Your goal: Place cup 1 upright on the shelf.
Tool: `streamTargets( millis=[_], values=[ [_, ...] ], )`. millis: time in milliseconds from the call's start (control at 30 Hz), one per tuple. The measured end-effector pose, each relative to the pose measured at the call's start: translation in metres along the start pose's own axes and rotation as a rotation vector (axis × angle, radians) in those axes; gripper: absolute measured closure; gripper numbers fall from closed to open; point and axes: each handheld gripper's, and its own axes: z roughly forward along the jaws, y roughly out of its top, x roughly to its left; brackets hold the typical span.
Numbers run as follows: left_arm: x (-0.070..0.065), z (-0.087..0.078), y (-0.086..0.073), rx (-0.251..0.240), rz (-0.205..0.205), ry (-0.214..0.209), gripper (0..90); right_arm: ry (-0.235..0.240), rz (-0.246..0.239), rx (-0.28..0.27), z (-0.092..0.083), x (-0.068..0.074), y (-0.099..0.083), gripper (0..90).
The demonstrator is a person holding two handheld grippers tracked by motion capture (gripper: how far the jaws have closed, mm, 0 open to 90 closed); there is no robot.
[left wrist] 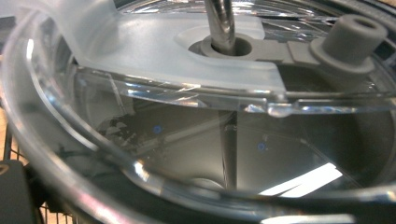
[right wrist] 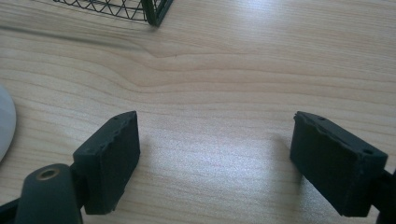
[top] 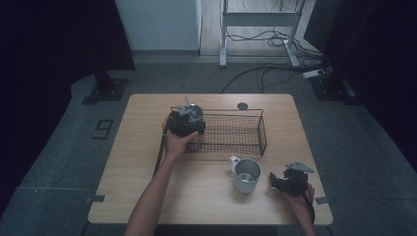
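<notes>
A clear tumbler [top: 193, 114] with a see-through lid [left wrist: 163, 51] and a metal straw [left wrist: 222, 21] stands in the left end of a black wire basket [top: 263, 130]. My left gripper [top: 184, 125] is pressed against its near side, shut on it. Its camera looks straight onto the lid and a grey stopper [left wrist: 352, 30], and a black jaw part shows at the bottom left. A metal mug [top: 246, 174] stands on the table in front of the basket. To its right, my right gripper [top: 273, 181] [right wrist: 215, 158] rests low over bare wood, open and holding nothing.
The basket's near corner [right wrist: 154, 11] lies ahead of the right gripper, and the mug's pale edge [right wrist: 4, 126] is at its left. A small black disc [top: 242, 105] sits behind the basket. Cables and a desk frame [top: 260, 19] are on the floor beyond the table.
</notes>
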Motion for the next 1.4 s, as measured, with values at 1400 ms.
streamTargets(
  millis=[1400],
  values=[
    [-0.002,-0.034,-0.011,-0.058,-0.009,-0.026,1.3,0.000,0.000,0.000,0.000,0.000,0.000,15.8]
  ],
)
